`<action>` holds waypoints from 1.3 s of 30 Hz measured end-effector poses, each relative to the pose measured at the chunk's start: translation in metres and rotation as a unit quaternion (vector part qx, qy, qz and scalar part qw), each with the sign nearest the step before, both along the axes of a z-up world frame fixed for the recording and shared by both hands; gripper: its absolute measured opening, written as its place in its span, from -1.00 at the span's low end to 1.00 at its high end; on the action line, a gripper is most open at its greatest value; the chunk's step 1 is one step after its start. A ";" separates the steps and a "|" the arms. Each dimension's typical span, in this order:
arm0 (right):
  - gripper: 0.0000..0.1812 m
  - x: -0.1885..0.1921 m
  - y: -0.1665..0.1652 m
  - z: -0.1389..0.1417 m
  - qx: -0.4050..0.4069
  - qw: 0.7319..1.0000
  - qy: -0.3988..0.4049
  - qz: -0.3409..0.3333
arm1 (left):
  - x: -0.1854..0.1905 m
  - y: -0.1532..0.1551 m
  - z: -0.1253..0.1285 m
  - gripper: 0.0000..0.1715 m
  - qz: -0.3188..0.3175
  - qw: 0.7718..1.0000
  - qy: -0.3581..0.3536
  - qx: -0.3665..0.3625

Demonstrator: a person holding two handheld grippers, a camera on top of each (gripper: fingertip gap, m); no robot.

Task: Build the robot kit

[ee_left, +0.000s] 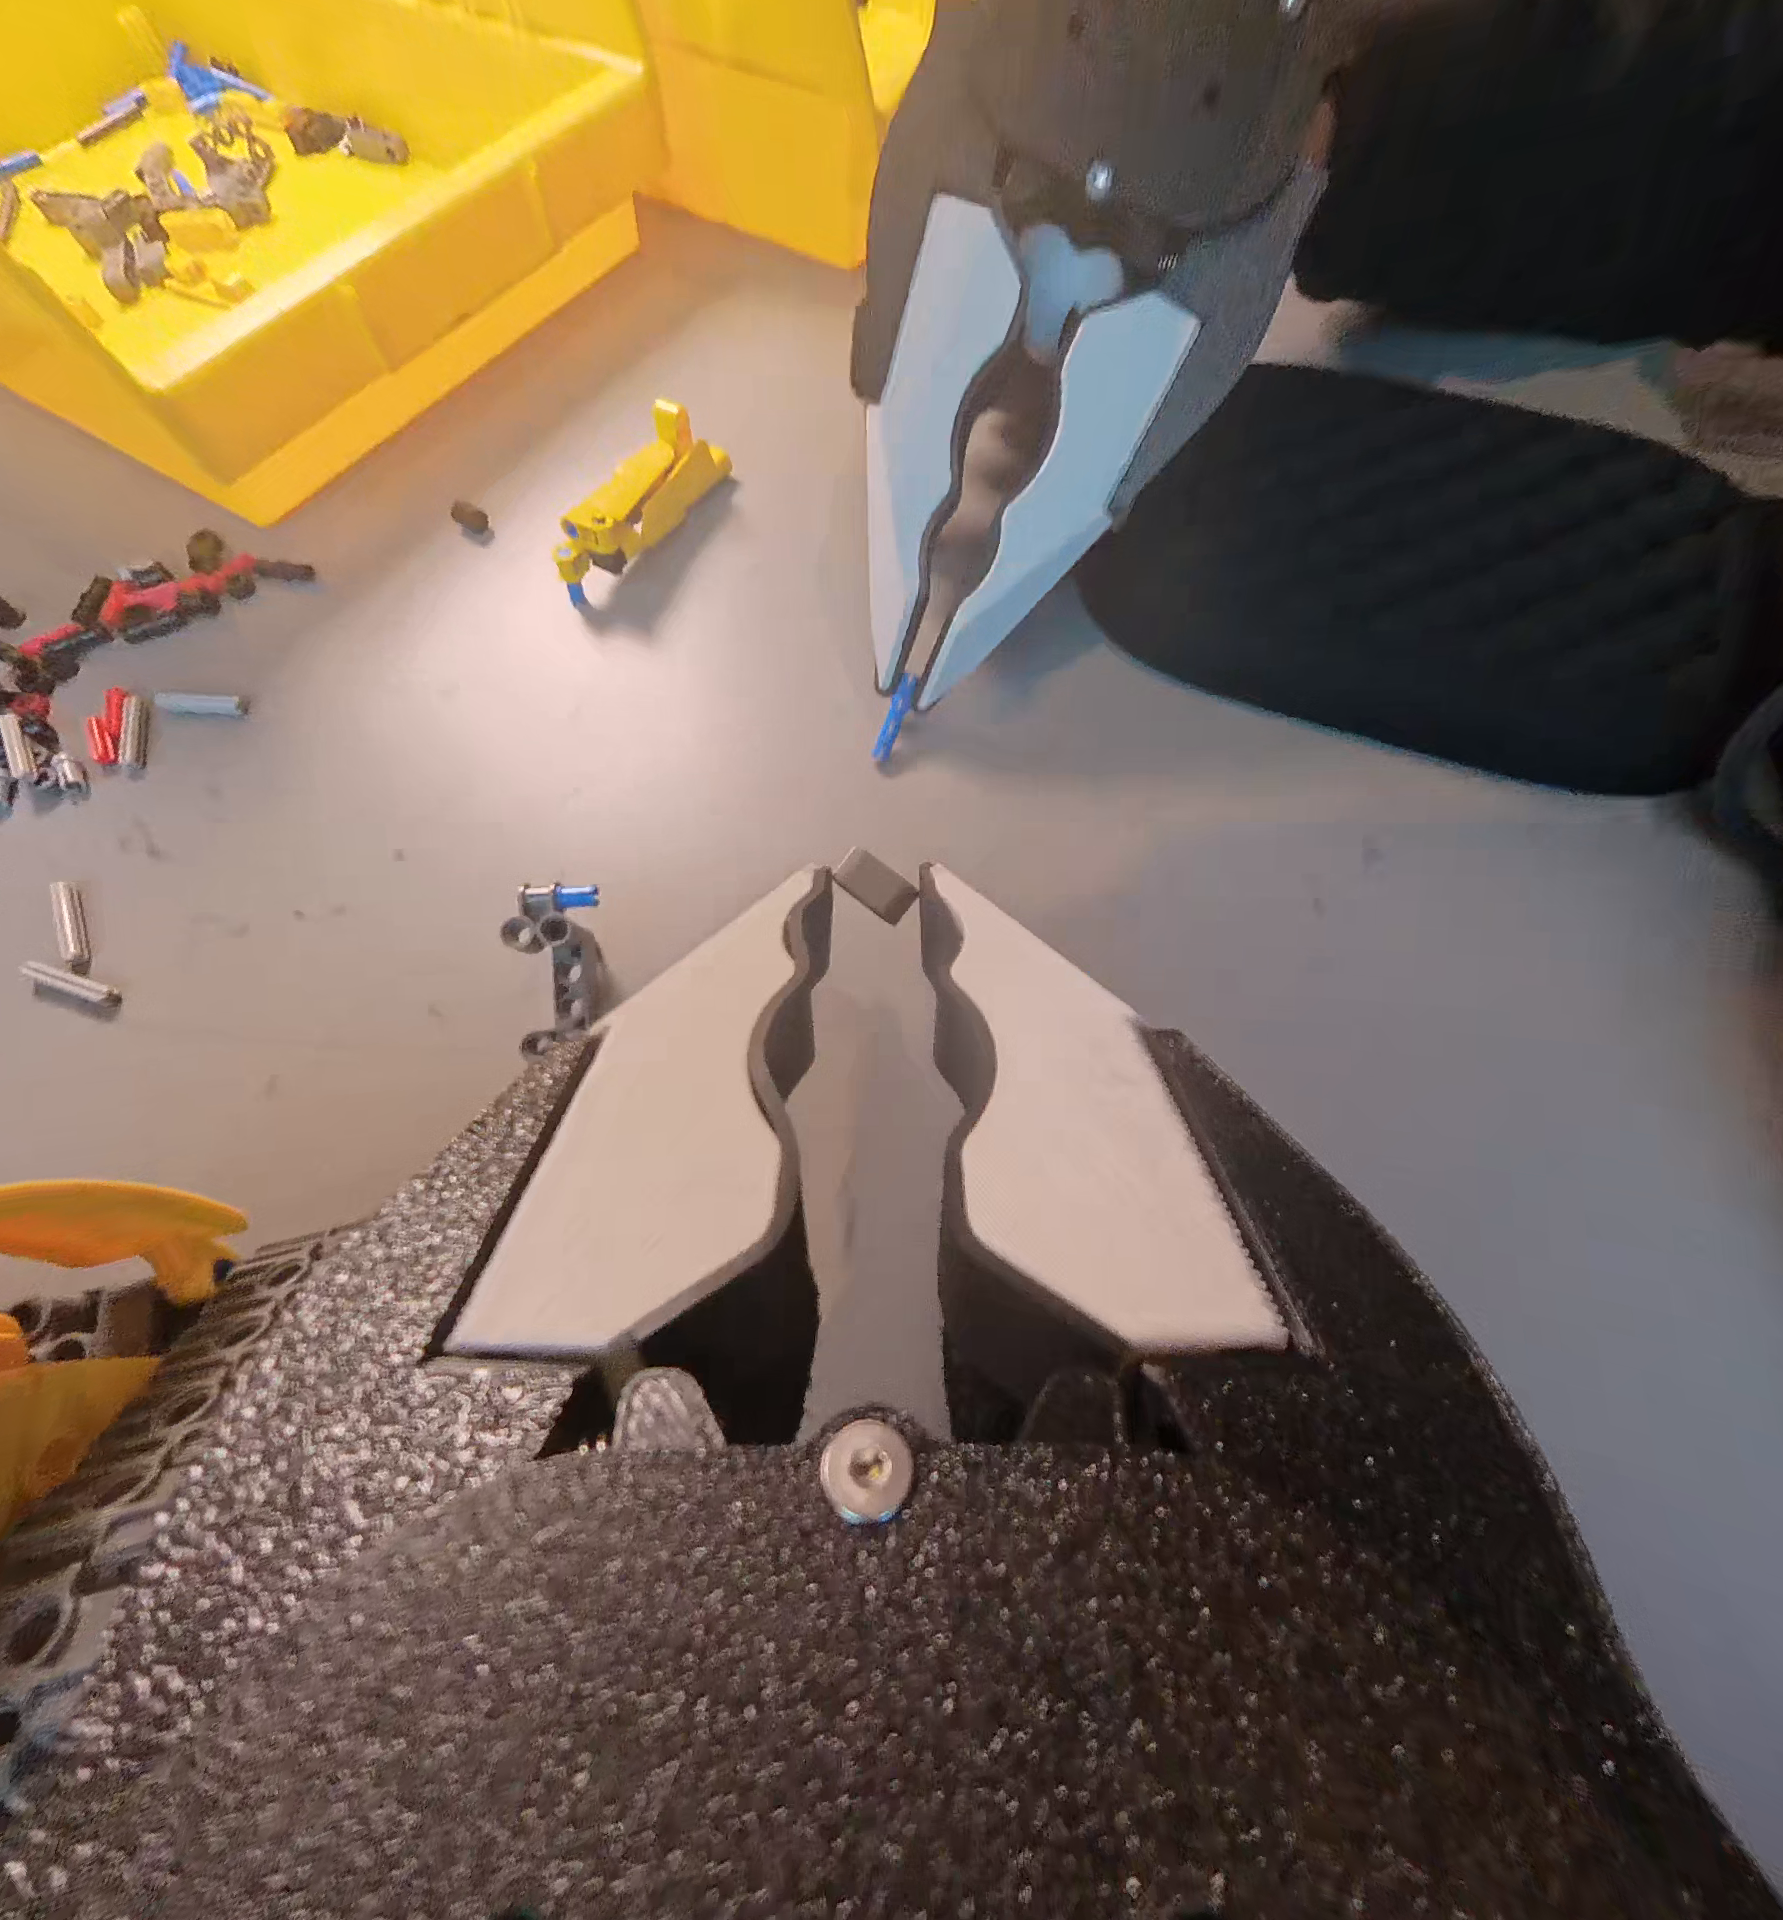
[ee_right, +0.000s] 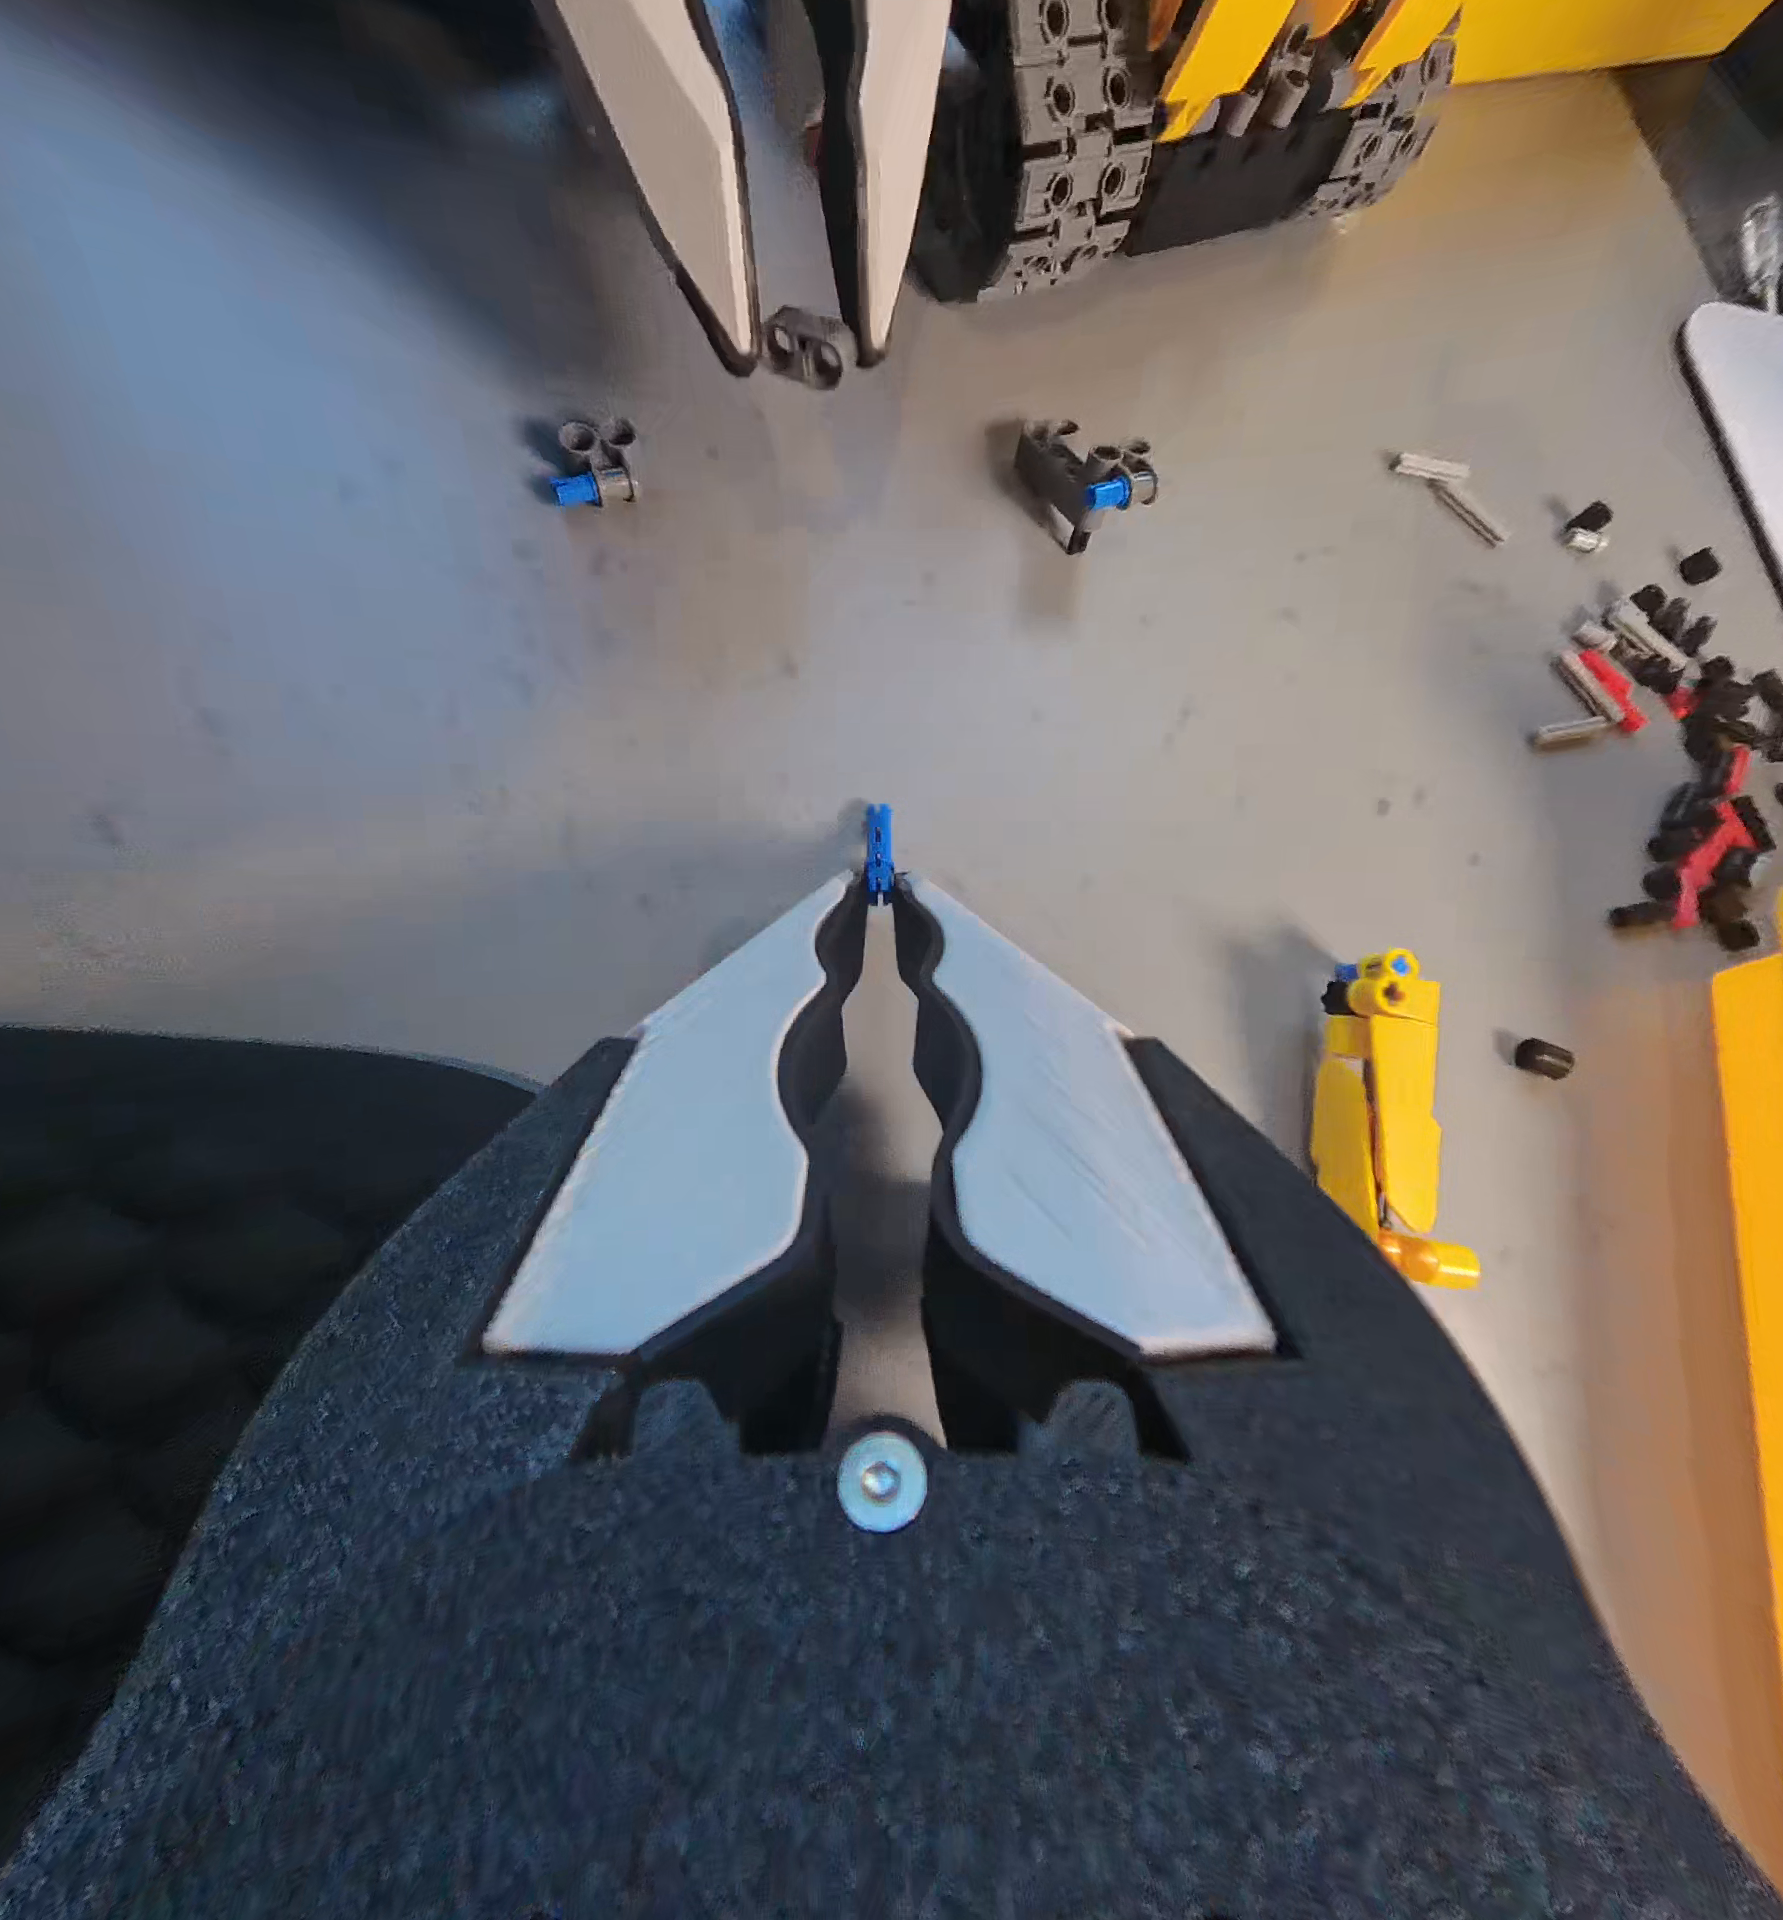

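Note:
My left gripper [ee_left: 874, 891] is shut on a small dark grey connector piece [ee_left: 876, 896] with two holes, held at its fingertips above the grey table. The same gripper [ee_right: 809, 348] and connector piece [ee_right: 807, 348] show at the top of the right wrist view. My right gripper [ee_right: 874, 881] is shut on a blue pin [ee_right: 876, 847] that sticks out past its tips. It also shows in the left wrist view [ee_left: 905, 691], pointing down at the table with the blue pin [ee_left: 889, 719]. The two grippers face each other, apart.
Two small grey assemblies with blue pins [ee_right: 594, 462] [ee_right: 1084, 483] lie on the table. A yellow sub-assembly [ee_left: 643, 504], a scatter of red, black and grey pins [ee_left: 45, 686], a yellow bin of parts [ee_left: 243, 208], a yellow and grey model [ee_right: 1230, 125] and a black cushion [ee_left: 1438, 582] surround them. My right fingertips sit around 9 cm from my left ones.

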State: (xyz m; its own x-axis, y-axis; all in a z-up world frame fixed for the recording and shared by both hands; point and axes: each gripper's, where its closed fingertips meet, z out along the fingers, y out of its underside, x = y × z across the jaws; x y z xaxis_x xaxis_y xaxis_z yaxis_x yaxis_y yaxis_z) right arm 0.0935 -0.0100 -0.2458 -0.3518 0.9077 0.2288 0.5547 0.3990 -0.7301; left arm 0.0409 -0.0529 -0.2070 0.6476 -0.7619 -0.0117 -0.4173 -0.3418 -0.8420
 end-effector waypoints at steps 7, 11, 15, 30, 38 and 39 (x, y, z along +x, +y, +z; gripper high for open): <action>-0.71 -0.006 -0.002 0.019 0.006 0.999 0.048 0.004 | 0.019 -0.008 0.054 -0.82 -0.041 0.972 -0.230 -0.014; -0.69 -0.015 -0.030 0.092 -0.008 0.974 0.222 0.051 | 0.019 -0.019 0.083 -0.83 -0.085 0.932 -0.350 -0.041; -0.70 -0.017 -0.059 0.130 0.003 0.950 0.299 0.093 | 0.024 -0.029 0.095 -0.83 -0.125 0.904 -0.403 -0.065; -0.92 -0.022 -0.092 0.137 0.039 0.947 0.281 0.147 | 0.040 -0.047 0.101 -0.84 -0.188 0.863 -0.451 -0.126; -0.91 0.009 -0.009 0.176 0.030 0.951 0.306 0.019 | 0.016 -0.024 0.086 -0.72 -0.076 0.940 -0.331 -0.028; -0.91 0.019 0.011 0.186 0.038 0.949 0.313 -0.013 | 0.014 -0.022 0.083 -0.71 -0.062 0.949 -0.309 -0.016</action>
State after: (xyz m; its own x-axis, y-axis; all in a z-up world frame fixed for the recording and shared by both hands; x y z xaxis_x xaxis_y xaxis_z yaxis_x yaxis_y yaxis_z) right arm 0.1123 0.0007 -0.0601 -0.1027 0.8869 0.4504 0.0328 0.4556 -0.8896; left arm 0.0545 -0.0747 -0.1241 0.4277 -0.8267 0.3654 0.1142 -0.3516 -0.9291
